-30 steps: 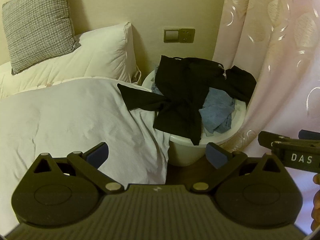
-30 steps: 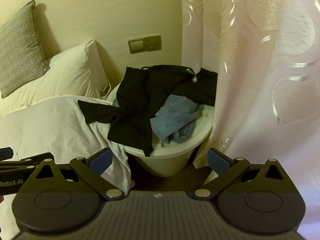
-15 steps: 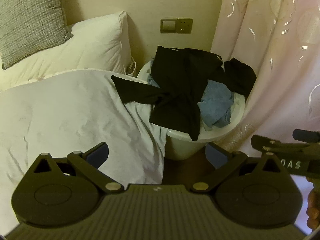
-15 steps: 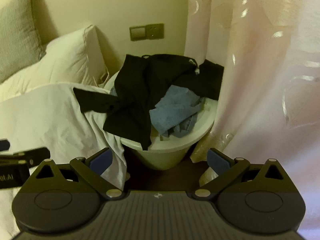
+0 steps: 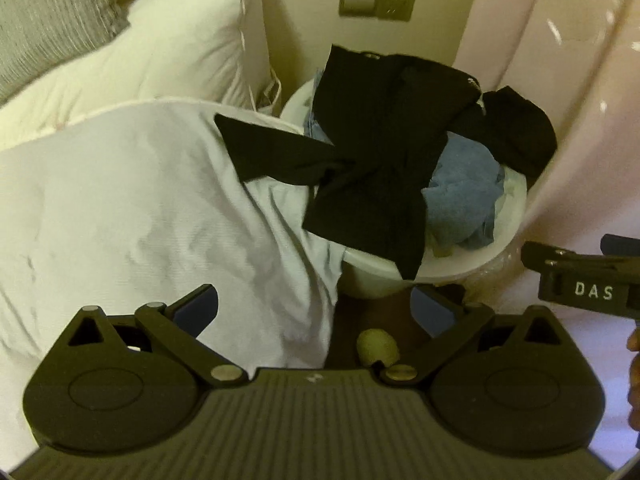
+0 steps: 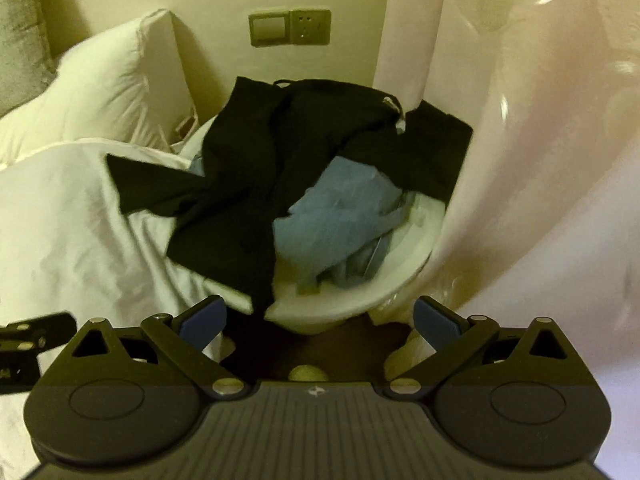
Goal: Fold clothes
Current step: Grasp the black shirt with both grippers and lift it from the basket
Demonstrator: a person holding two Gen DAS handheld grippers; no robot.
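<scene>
Left gripper (image 5: pixel 314 306): jaws spread wide, nothing between them, low centre of the left wrist view. Right gripper (image 6: pixel 320 316): jaws equally wide apart, empty, low centre of the right wrist view. Part of the right gripper also shows at the right edge of the left wrist view, lettered "DAS".

Clothes: a black garment (image 5: pixel 384 152) lies heaped over a white basket (image 5: pixel 460 262) at frame centre, one sleeve reaching left onto the bed. A blue garment (image 5: pixel 464 196) sits in the basket to the right of the black one, partly under it. Neither gripper touches the clothes.

Surface: the bed fills the left half of both views, covered by a white duvet (image 5: pixel 132 208) whose edge hangs down just beside the basket. A white pillow (image 5: pixel 180 48) is at upper left, with a grey checked cushion (image 5: pixel 48 12) behind it in the corner.

Room: cream wall with a switch and socket plate (image 6: pixel 290 27) at upper centre. A pale pink curtain (image 6: pixel 540 140) fills the right side, its folds touching the basket. Dark floor (image 6: pixel 328 344) below the basket. A small rounded pale object (image 5: pixel 378 346) lies on the floor between the left jaws; possibly a ball, too blurred to say.
</scene>
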